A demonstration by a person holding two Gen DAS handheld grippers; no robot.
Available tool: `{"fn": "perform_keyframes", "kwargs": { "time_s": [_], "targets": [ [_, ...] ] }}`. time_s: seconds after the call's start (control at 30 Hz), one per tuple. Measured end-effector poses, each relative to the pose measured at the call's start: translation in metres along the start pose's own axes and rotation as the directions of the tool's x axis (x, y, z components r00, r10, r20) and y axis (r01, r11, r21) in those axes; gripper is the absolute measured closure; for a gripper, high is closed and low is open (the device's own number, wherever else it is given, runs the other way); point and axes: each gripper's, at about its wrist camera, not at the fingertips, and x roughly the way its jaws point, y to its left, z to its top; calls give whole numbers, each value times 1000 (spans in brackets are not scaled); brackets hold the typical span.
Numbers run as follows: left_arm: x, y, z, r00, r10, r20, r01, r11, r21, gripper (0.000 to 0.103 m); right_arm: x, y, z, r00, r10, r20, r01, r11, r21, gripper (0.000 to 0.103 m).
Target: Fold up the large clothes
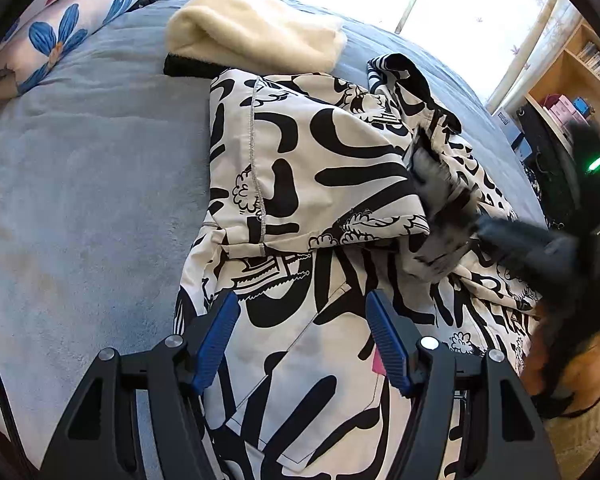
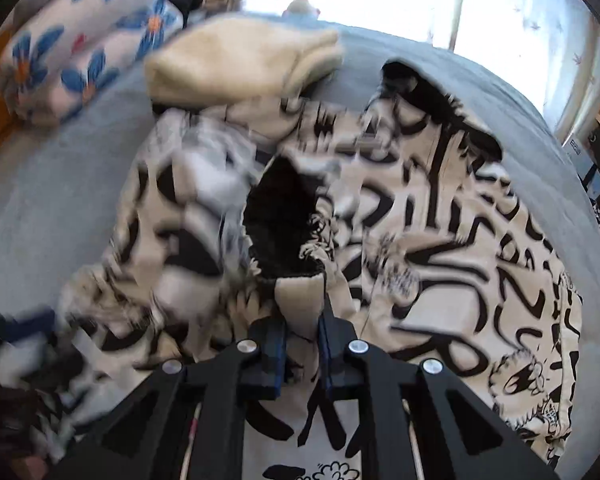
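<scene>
A large white garment with a bold black pattern (image 1: 320,168) lies crumpled on the blue bedspread (image 1: 80,184). One part of it is folded over the body. My left gripper (image 1: 302,304) hovers over the garment's near part, its blue pads wide apart with nothing pinched between them. In the right wrist view my right gripper (image 2: 302,320) has its jaws close together with a fold of the garment (image 2: 440,240) pinched between the pads. Just beyond it is a dark-lined sleeve opening (image 2: 280,220). The left wrist view shows the right gripper (image 1: 440,208) as a dark blur at the sleeve end.
A folded cream fleece (image 1: 256,28) sits on the bed behind the garment, with a dark item under its edge. A floral pillow (image 1: 60,32) lies at the far left. A wooden shelf unit (image 1: 572,80) and a bright window stand beyond the bed's right side.
</scene>
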Motion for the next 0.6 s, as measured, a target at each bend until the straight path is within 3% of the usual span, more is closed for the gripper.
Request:
{"fn": "perform_keyframes", "kwargs": {
  "time_s": [0.17, 0.23, 0.3, 0.33, 0.37, 0.43, 0.6],
  "targets": [
    [1, 0, 1, 1000, 8, 6, -8, 1000, -1, 38, -51, -68, 6, 990, 22, 142, -52, 976, 213, 90],
    [1, -1, -1, 1000, 12, 5, -12, 1000, 8, 38, -51, -98, -7, 992, 20, 126, -57, 953, 298, 86],
    [4, -1, -2, 1000, 13, -3, -13, 1000, 12, 38, -38, -128, -32, 999, -6, 51, -13, 927, 376, 81],
    [6, -1, -3, 1000, 13, -10, -13, 1000, 13, 38, -29, -137, -43, 1000, -9, 5, 6, 914, 407, 73],
    [7, -2, -3, 1000, 13, -15, -13, 1000, 14, 38, -20, -150, -57, 999, 17, -41, 3, 896, 444, 64],
    [9, -4, -3, 1000, 15, -22, -15, 1000, 22, 38, -7, -168, -78, 992, 92, -87, -36, 859, 510, 62],
    [10, -6, 11, 999, 31, -19, -29, 997, 68, 38, -9, -198, -90, 987, 150, -53, -91, 810, 580, 57]
  ]
}}
